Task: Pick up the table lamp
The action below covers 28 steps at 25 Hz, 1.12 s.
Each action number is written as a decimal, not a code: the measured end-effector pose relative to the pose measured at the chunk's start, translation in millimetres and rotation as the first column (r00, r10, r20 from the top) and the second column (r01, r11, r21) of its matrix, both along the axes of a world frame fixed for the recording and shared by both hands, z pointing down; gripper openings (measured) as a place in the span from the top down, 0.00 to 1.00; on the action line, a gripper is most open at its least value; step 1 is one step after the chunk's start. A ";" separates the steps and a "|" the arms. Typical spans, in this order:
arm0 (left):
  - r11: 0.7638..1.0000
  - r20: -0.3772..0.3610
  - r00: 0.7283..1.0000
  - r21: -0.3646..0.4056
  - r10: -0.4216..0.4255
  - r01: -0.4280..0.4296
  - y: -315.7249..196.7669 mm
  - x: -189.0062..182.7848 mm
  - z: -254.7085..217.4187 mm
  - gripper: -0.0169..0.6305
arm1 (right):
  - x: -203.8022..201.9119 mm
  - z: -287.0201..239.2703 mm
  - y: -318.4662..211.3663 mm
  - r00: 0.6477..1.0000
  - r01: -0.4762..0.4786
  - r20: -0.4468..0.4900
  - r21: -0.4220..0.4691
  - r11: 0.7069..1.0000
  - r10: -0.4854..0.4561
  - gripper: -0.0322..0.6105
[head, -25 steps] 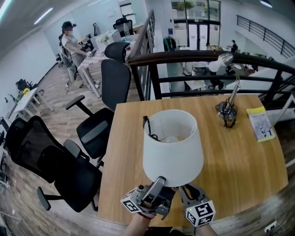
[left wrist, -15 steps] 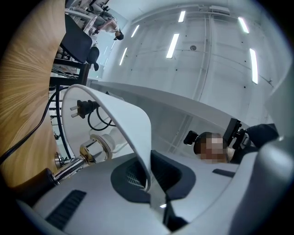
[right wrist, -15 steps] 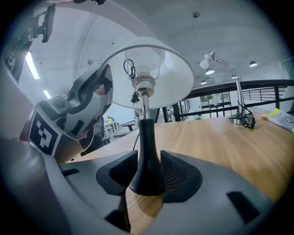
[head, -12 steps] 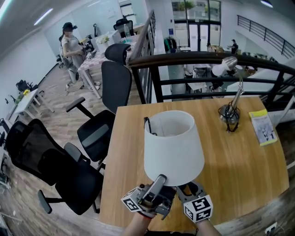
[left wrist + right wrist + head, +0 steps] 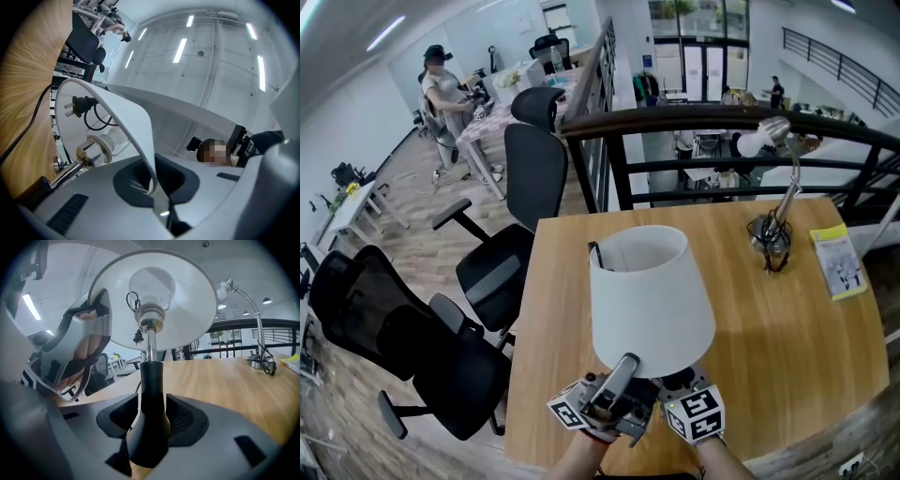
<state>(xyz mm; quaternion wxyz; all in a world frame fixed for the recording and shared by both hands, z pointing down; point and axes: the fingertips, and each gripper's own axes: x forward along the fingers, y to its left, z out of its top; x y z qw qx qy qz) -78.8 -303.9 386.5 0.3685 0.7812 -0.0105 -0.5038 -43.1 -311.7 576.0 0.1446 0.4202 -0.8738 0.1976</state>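
Table lamp (image 5: 652, 295) is held upright over the near edge of the wooden table (image 5: 787, 328), white shade (image 5: 649, 281) uppermost. The shade's lower rim is pinched edge-on between the closed jaws of the left gripper (image 5: 157, 199). Right gripper (image 5: 147, 427) is set low at the lamp's black stem (image 5: 151, 399); its jaws have just been opening and are now parted, the stem between them, not clamped. A plug (image 5: 77, 105) is seen tucked inside the shade. Chrome desk lamp (image 5: 773, 220) and yellow booklet (image 5: 839, 261) are noted at the table's far right corner
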 end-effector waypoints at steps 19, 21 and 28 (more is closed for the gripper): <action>0.999 -0.085 0.996 -0.049 0.001 -0.005 -17.9 -10.3 3.5 0.96 | -8.7 4.3 -12.6 0.998 0.059 -0.012 -0.003 0.998 -0.059 0.68; 0.999 -0.077 0.997 -0.043 0.009 -0.012 -16.6 -7.2 3.2 0.96 | -7.6 4.2 -12.3 0.998 0.061 -0.006 0.002 0.998 -0.061 0.68; 0.999 -0.028 0.999 -0.031 0.017 -0.018 -12.7 -0.5 -0.3 0.96 | -4.0 4.3 -10.3 1.000 0.009 0.005 0.018 1.000 -0.009 0.69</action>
